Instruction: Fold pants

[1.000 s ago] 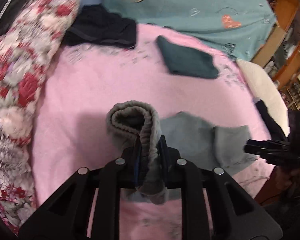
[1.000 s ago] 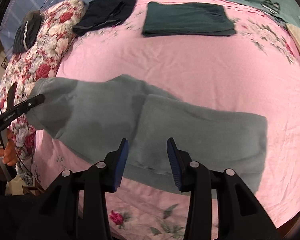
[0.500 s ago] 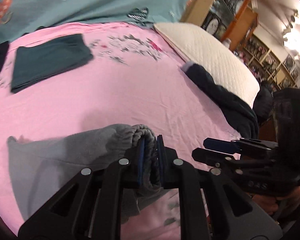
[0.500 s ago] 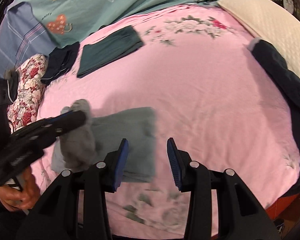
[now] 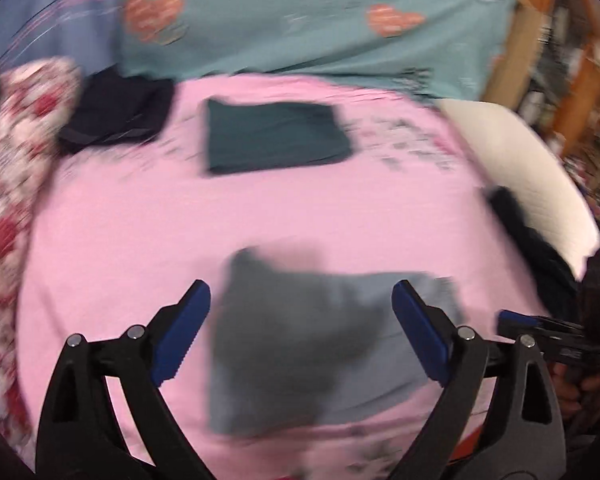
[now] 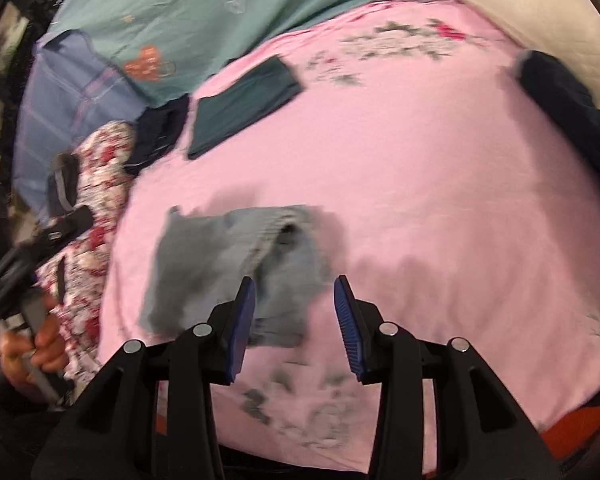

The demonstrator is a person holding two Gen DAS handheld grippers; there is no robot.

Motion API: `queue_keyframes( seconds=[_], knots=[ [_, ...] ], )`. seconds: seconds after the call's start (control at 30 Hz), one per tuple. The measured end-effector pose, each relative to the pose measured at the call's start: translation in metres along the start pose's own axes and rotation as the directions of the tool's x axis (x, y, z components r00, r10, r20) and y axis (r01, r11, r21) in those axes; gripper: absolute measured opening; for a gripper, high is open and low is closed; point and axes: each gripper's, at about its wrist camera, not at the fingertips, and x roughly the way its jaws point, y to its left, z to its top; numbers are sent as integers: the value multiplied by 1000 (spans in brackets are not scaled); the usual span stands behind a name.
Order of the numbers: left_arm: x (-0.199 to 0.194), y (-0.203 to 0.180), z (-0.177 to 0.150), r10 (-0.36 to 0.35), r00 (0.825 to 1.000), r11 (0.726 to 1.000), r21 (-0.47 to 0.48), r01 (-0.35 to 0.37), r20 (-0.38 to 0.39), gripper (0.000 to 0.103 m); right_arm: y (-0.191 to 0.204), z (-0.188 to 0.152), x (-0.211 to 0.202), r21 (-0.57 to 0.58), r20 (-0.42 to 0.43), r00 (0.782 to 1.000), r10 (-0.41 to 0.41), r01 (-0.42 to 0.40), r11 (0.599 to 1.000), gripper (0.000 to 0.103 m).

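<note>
Now, left wrist view, blurred: left gripper spread wide, nothing between fingers, above grey pants lying folded on pink bedsheet. Right gripper at right edge, state unclear here. Dark green folded garment farther back, navy garment beside it, white pillow at right.

Right wrist view: right gripper parted, empty, over near edge of grey pants. Left gripper off to left beside floral quilt. Dark jacket along right bed edge.
</note>
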Motion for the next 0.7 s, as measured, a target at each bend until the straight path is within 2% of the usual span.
queue_keyframes(
  seconds=[0.03,0.13,0.23,0.3,0.37,0.4,0.43,0.47,0.5,0.57,0.63,0.7],
  knots=[
    [-1,21,-4,42,999,998,-44,-43,-18,94,7,0,7,-18,-17,999,32,-32,999,41],
    [-11,50,-13,62,998,991,-114,-64,-21,94,32,-2,37,-80,-85,996,37,-44,996,41],
    [-12,53,-19,75,997,992,-103,-77,-24,94,42,-3,61,-104,-106,994,-27,16,994,41],
    [-6,48,-19,57,998,994,-89,-60,-39,94,45,-3,70,-107,-102,994,-27,16,994,41],
    [-6,44,-20,43,998,996,-75,-45,-39,94,49,0,76,-142,-107,993,-40,25,990,15],
    [-8,42,-20,35,999,997,-68,-37,-34,94,52,2,76,-161,-113,993,-44,25,987,8],
    [-10,40,-17,30,999,998,-63,-31,-25,94,56,7,74,-161,-113,993,-26,8,987,7],
    [-11,42,-14,25,1000,998,-60,-26,-17,94,59,15,61,-146,-91,995,46,-58,988,7],
    [-13,43,-13,21,1000,998,-56,-21,-10,94,61,23,48,-130,-53,992,112,-118,984,7],
    [-13,44,-11,16,1000,998,-57,-16,-4,94,58,40,29,-92,31,983,179,-176,980,7],
    [-10,46,-11,9,1000,998,-64,-10,-16,94,45,56,28,-45,89,987,135,-132,990,7],
    [-6,46,-12,-4,999,998,-65,2,-33,94,24,66,48,-9,74,997,22,-21,1000,7]
  ],
)
